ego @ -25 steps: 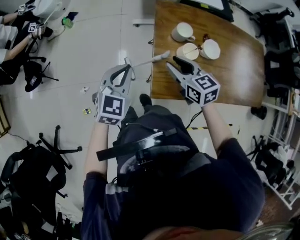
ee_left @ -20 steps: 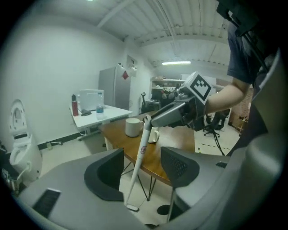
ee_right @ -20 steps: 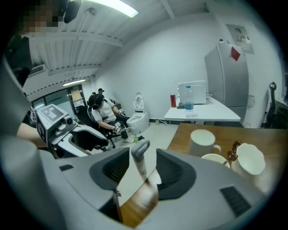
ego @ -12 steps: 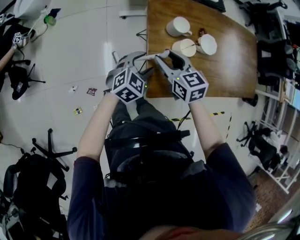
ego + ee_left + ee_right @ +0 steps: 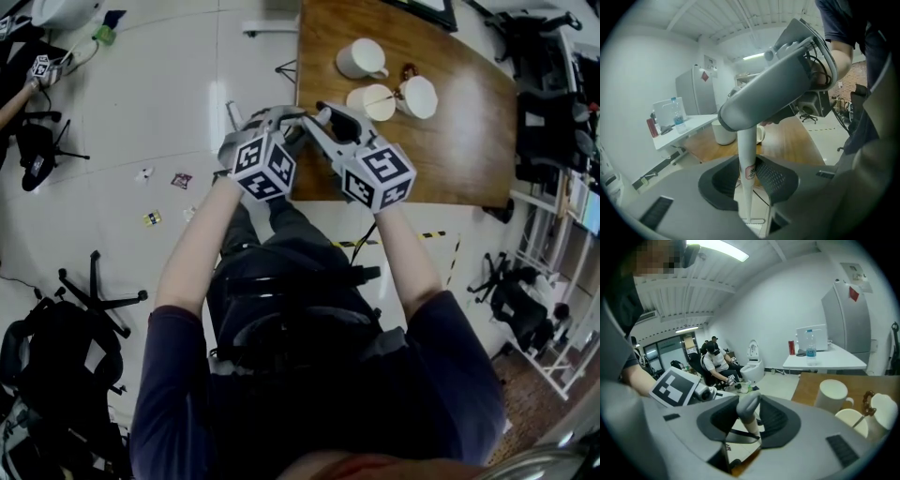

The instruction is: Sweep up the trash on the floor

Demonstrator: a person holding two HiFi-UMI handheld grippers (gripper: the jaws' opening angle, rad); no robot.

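Person stands at the left edge of the wooden table (image 5: 450, 141), near its near corner, both claws brought together on one white handle (image 5: 746, 159). It is probably the broom's, so this looks like the pick-up step before any sweeping.

Left gripper (image 5: 747, 180): jaws closing, handle shaft upright between the pads, gap visible on one side, so not pinched yet. It sits low on the shaft, likely as the steering hand.

Right gripper (image 5: 747, 423): jaws spread wide and just starting to close, with the handle's grey top end between them, not clamped. It sits above the left one, likely to drive the stroke.

Trash (image 5: 181, 180): a few small scraps scattered on the pale floor (image 5: 169, 84), left of the table and well apart from both claws. None swept yet.

Three white cups (image 5: 361, 58) on the table toward its far edge, not involved.

Risk: the thin, smooth shaft could slip if the pads close off-centre.
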